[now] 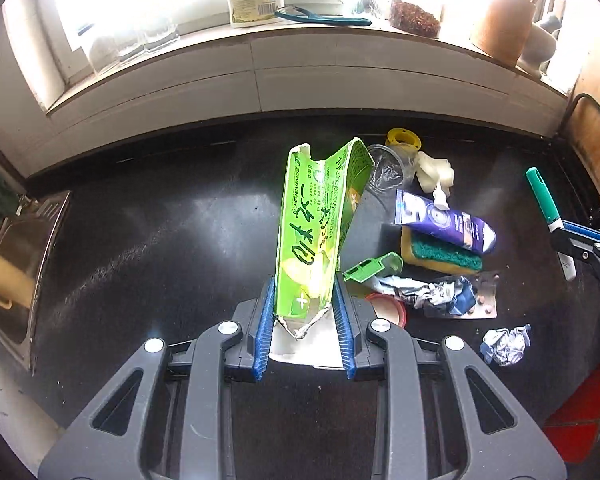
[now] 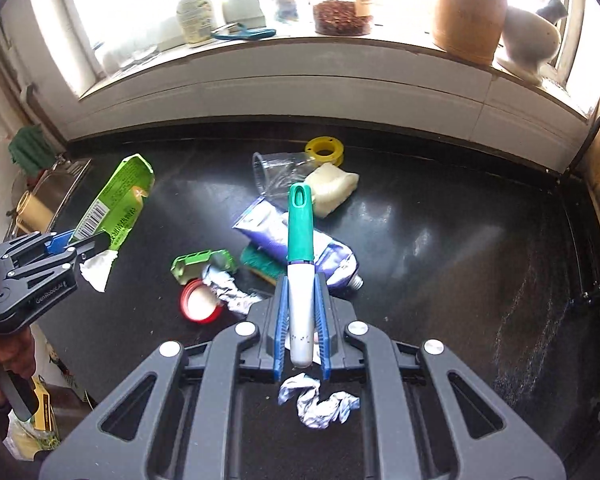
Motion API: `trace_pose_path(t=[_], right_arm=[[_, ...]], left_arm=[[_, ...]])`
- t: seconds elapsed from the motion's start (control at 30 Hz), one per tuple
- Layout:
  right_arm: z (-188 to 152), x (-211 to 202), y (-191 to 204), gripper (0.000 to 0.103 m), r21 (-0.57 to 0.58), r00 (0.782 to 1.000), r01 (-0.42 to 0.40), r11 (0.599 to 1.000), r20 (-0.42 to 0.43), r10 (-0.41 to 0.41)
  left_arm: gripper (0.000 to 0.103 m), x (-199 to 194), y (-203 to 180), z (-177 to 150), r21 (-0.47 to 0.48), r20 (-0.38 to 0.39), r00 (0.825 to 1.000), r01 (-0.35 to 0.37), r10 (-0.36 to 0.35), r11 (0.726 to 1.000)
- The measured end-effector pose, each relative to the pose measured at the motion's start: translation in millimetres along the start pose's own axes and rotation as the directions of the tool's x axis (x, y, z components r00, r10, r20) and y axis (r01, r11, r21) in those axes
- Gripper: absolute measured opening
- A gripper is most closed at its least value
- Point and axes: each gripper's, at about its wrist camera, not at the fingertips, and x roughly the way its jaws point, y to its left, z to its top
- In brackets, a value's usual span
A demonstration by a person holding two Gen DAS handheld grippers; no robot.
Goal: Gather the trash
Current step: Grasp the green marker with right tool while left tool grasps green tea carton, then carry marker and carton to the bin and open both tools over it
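My left gripper (image 1: 304, 300) is shut on a torn green carton (image 1: 316, 224), held up above the black counter (image 1: 140, 240); from the right wrist view the same carton (image 2: 120, 200) hangs at the left in that gripper (image 2: 90, 246). My right gripper (image 2: 302, 312) is shut on a white marker with a teal cap (image 2: 300, 256), also lifted; the marker (image 1: 548, 216) shows at the far right of the left wrist view. On the counter lie a purple tube (image 1: 448, 220), a sponge (image 1: 440, 258), crumpled foil (image 1: 420, 292), a red lid (image 2: 198, 302) and a foil ball (image 2: 320, 400).
A clear plastic cup (image 2: 276, 168), a yellow tape ring (image 2: 324, 148) and a white wad (image 2: 332, 186) lie near the back wall. A steel sink (image 1: 24, 248) is at the left. The window sill (image 1: 340, 36) holds a bottle, jars and a clay pot.
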Motion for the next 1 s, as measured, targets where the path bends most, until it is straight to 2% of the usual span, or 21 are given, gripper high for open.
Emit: trace_pose_path(t=[0.37, 0.47, 0.63, 0.83, 1.0], right_arm=[[-12, -13, 35, 0.014, -0.067, 1.0, -0.026, 0.997, 0.005, 0.027], [-10, -12, 55, 0.014, -0.107, 0.998, -0.059, 0.992, -0.004, 0.058], [-7, -4, 110, 0.014, -0.216, 0.989, -0.149, 0.965, -0.033, 0.145], [-16, 10, 207, 0.014, -0.377, 0.956, -0.294, 0.878, -0.126, 0.266], [-43, 21, 297, 0.014, -0.501, 0.913, -0.408, 0.763, -0.231, 0.337]], left_arm=[[0.027, -25, 23, -30, -0.075, 0.005, 1.0, -0.028, 0.028, 0.997], [0.027, -35, 38, -40, -0.119, 0.011, 0.999, -0.042, 0.044, 0.992], [0.027, -55, 75, -69, -0.216, 0.002, 0.995, -0.096, 0.099, 0.972], [0.027, -78, 133, -127, -0.367, -0.052, 0.982, -0.189, 0.183, 0.911], [0.027, -90, 180, -195, -0.488, -0.138, 0.962, -0.273, 0.236, 0.829]])
